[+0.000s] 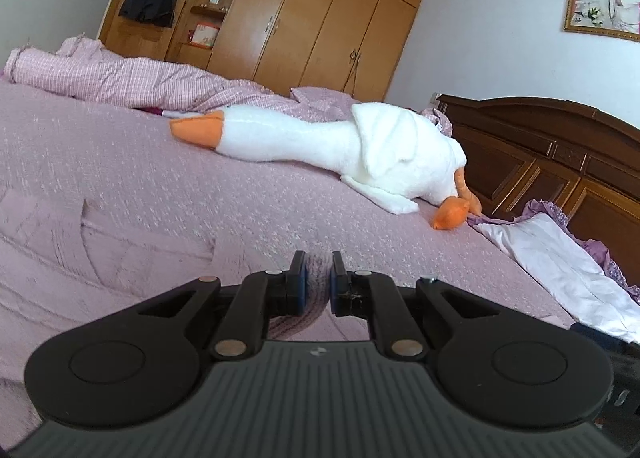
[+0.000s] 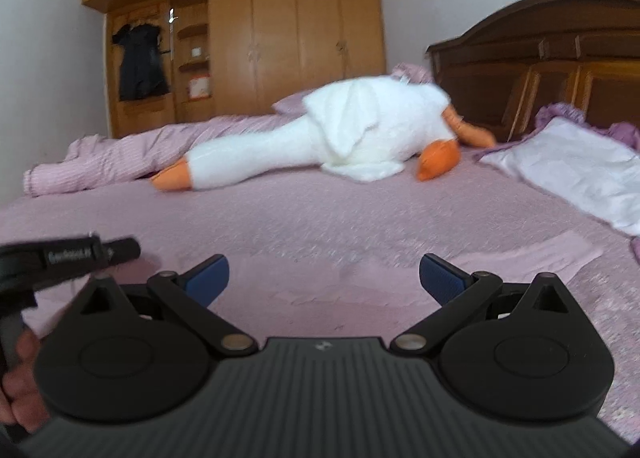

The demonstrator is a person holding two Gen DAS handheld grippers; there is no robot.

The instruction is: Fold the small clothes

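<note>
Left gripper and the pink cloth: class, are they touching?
Touching. The left wrist view shows the left gripper shut on a bunched fold of pink cloth, which fills the space between its two pads.

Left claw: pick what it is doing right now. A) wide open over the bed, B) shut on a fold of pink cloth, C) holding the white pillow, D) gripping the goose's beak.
B: the left claw has its pads pinched on a bunched fold of pink cloth, while the plush goose lies untouched farther up the bed.

Left claw (image 1: 319, 278) is clamped on a bunched fold of pinkish-lilac knit cloth (image 1: 318, 286), low over the pink bedspread (image 1: 160, 185). Big white plush goose with orange beak (image 1: 360, 149) lies beyond, near the dark wooden headboard (image 1: 560, 161).
</note>
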